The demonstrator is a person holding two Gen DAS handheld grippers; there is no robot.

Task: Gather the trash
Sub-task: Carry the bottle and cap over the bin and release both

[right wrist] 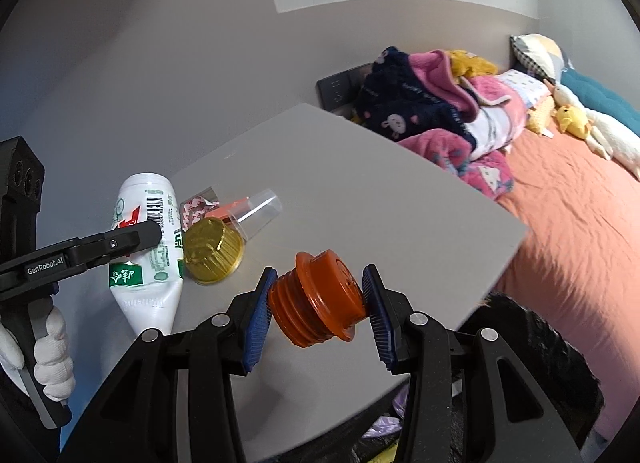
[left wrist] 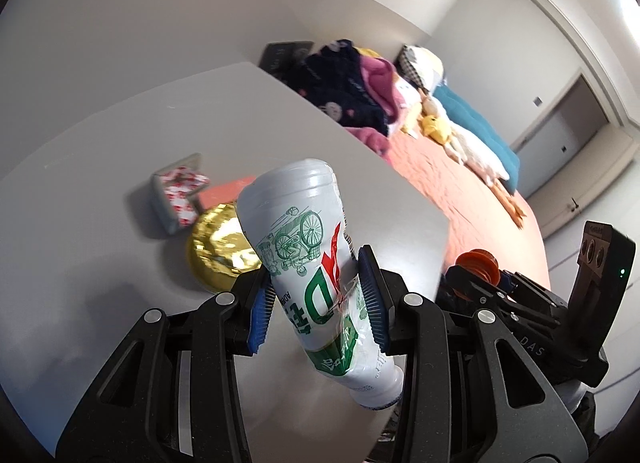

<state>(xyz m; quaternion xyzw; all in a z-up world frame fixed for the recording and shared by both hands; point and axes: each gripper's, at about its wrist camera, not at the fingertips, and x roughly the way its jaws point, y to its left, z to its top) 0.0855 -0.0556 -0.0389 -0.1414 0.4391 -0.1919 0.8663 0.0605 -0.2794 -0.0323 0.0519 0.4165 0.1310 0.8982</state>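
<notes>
Above desk (right wrist: 360, 191) | left claw (left wrist: 316, 299) clamps light, crushable bottle (left wrist: 304, 247) mid-body | right claw (right wrist: 318, 303) pinches stiff orange cap (right wrist: 320, 299) sidewalls

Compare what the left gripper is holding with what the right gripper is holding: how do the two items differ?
The white bottle in the left gripper is tall, printed in green and red, and held upside down, neck toward the camera. The orange cap in the right gripper is short, plain and ridged, lying sideways between the pads. Both are clamped and lifted above the grey table.
</notes>
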